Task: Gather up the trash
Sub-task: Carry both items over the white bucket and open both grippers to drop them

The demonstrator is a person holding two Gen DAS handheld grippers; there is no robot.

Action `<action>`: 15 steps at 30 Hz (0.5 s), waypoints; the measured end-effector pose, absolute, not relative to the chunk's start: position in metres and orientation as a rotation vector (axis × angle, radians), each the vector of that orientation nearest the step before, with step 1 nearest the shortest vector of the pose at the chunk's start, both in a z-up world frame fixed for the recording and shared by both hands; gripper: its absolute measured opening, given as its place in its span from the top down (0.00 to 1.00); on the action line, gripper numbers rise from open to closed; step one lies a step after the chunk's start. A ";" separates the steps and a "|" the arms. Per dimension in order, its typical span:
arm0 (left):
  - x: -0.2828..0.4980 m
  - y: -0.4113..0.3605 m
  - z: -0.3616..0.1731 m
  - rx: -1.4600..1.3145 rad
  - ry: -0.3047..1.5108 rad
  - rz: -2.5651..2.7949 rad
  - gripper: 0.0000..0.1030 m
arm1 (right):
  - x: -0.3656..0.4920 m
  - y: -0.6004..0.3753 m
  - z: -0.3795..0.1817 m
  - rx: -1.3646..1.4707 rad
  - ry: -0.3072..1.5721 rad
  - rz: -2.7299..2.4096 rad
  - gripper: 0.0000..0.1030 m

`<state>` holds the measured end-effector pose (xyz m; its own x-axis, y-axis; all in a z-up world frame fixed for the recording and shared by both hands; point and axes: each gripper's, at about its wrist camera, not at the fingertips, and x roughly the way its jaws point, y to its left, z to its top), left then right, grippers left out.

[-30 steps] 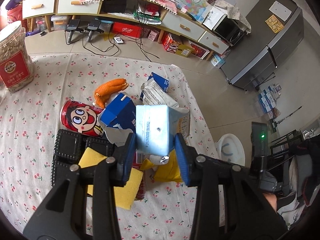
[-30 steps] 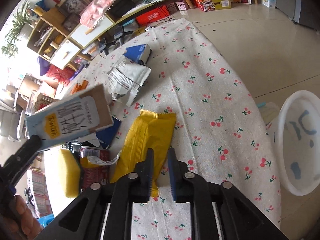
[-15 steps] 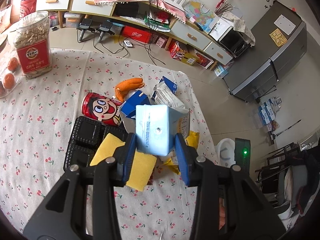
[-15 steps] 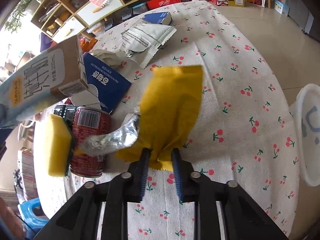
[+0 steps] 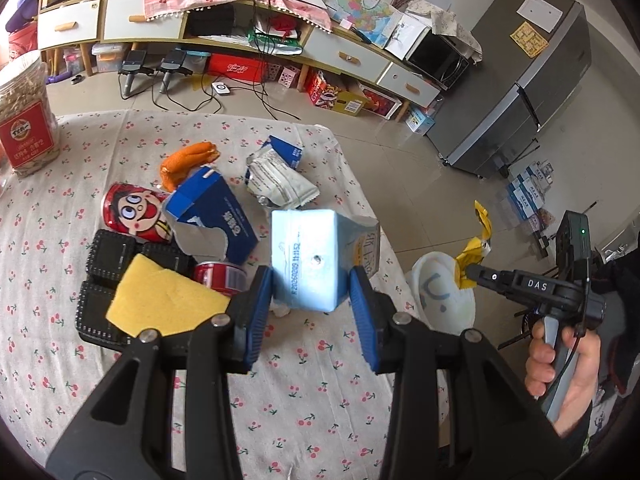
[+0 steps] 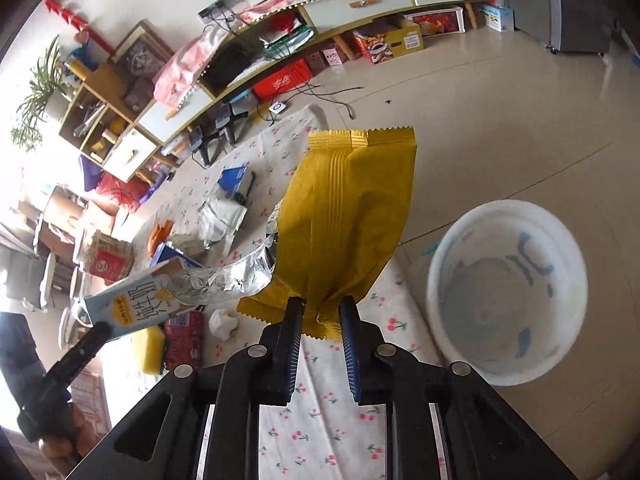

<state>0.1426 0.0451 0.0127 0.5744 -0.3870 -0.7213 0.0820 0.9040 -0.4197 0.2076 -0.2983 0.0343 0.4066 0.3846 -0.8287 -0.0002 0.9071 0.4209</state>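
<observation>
Yellow wrapper (image 6: 352, 216): we see it clamped by its lower crimped edge in the right tool (image 6: 320, 316), lifted off the counter (image 6: 320, 420), with a torn silver foil strip (image 6: 228, 276) trailing left; no print readable on it.
Right tool: jaws have just been closing, pinched narrow on the wrapper.
White bin (image 6: 508, 300): on the floor just right of the wrapper, open.
Milk carton (image 5: 316, 256): pale blue, clamped by the left tool (image 5: 312, 292) above the counter; a printed date code on its end, Chinese characters on its side.
Right tool's handle (image 5: 536, 286): reads "DAS".
Jar (image 5: 24, 120): red label, characters too small to read.
</observation>
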 end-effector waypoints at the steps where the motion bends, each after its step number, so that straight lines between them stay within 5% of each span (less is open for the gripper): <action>1: 0.143 0.035 0.013 -0.354 0.924 -0.299 0.60 | 0.209 -0.313 0.035 0.391 1.130 0.228 0.80; 12: 0.167 -0.120 -0.017 -0.209 1.006 -0.473 0.60 | 0.221 -0.415 -0.029 0.338 1.300 0.027 0.79; 15: 0.173 -0.150 -0.025 -0.186 1.000 -0.460 0.60 | 0.224 -0.421 -0.047 0.324 1.358 0.028 0.72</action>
